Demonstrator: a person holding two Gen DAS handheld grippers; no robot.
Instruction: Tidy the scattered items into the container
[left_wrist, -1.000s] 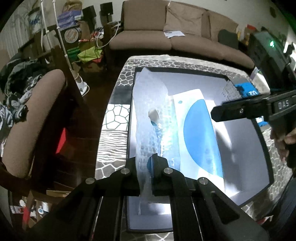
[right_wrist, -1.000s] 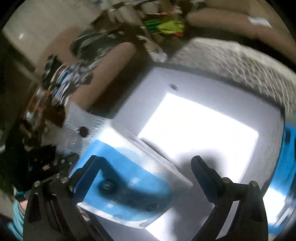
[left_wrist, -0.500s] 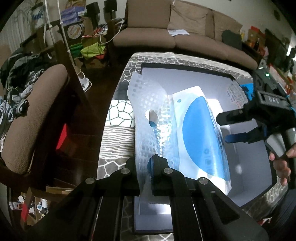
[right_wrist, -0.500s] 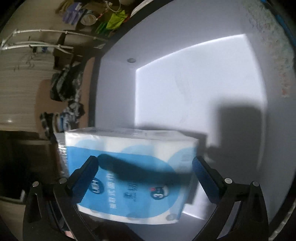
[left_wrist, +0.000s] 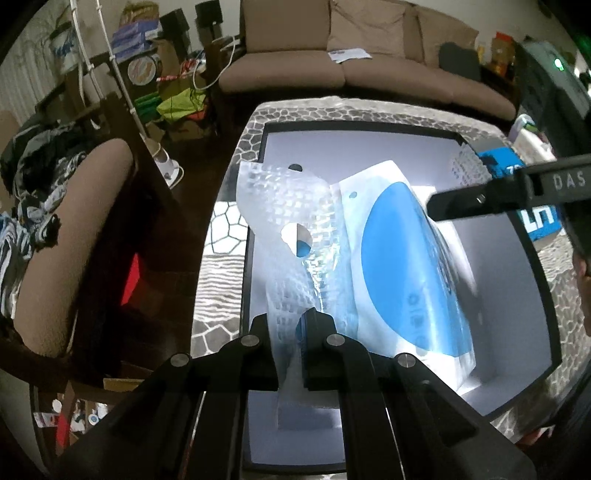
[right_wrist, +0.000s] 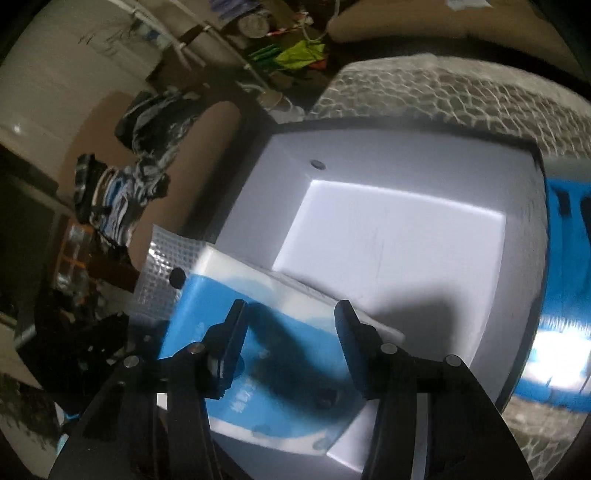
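Brown sofa and a padded chair flank the pebble-patterned table, where a blue packet lies just outside the white container. The blue-and-white tissue pack hangs tilted over the container, long axis running away from the left gripper, which is clamped on its clear mesh handle flap. The right gripper hovers over the pack, jaws closing, pads not touching it

A brown sofa is seen along the far wall. On its seat a white paper is laid. To the sofa's left, bright green fabric is piled on the floor. Nearer than the sofa, at the left, a padded chair is draped with patterned clothing.
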